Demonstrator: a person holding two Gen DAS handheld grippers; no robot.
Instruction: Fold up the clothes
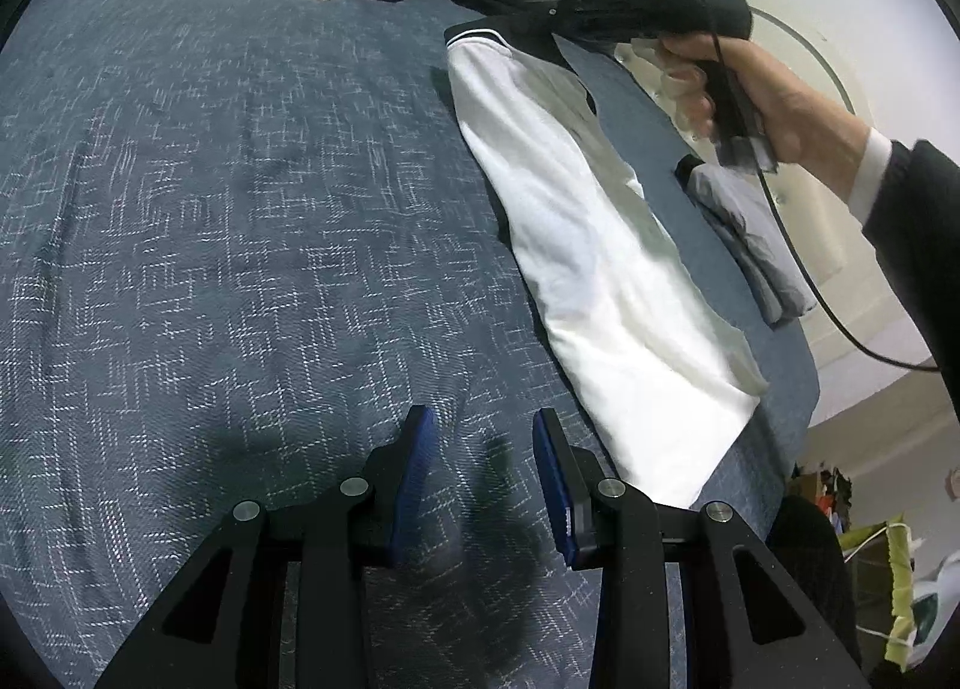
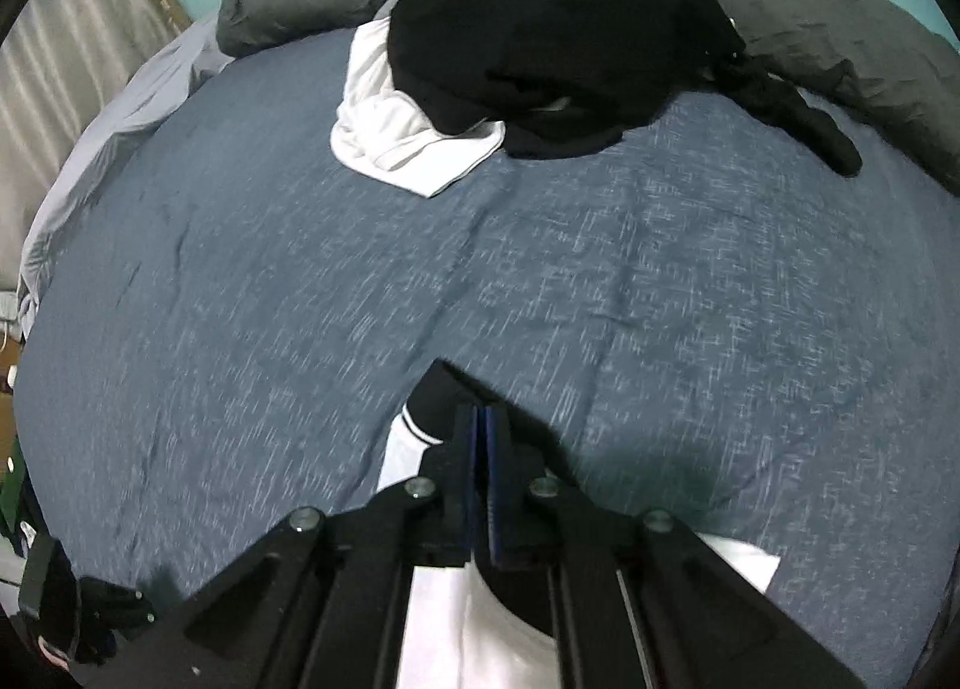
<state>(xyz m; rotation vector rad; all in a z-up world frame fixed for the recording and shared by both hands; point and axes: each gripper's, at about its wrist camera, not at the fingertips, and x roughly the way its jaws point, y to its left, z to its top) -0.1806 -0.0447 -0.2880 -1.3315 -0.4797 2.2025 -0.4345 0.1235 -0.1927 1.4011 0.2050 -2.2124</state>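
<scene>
A white garment (image 1: 600,281) with a black, white-striped collar (image 1: 477,36) lies folded into a long strip on the blue bed cover (image 1: 240,209). My left gripper (image 1: 483,425) hovers open over bare cover just left of the strip's near end, with nothing between its fingers. A hand (image 1: 774,107) holds my right gripper (image 1: 531,21) at the collar end. In the right wrist view the right gripper (image 2: 480,419) is shut, pads together, with the collar (image 2: 429,401) just left of its tips and the white cloth (image 2: 402,458) below. No cloth shows between the pads.
A folded grey garment (image 1: 750,245) lies right of the white strip near the bed's edge. A pile of black and white clothes (image 2: 558,41) sits at the far side against a grey duvet (image 2: 840,17). A cable (image 1: 798,269) hangs from the right gripper.
</scene>
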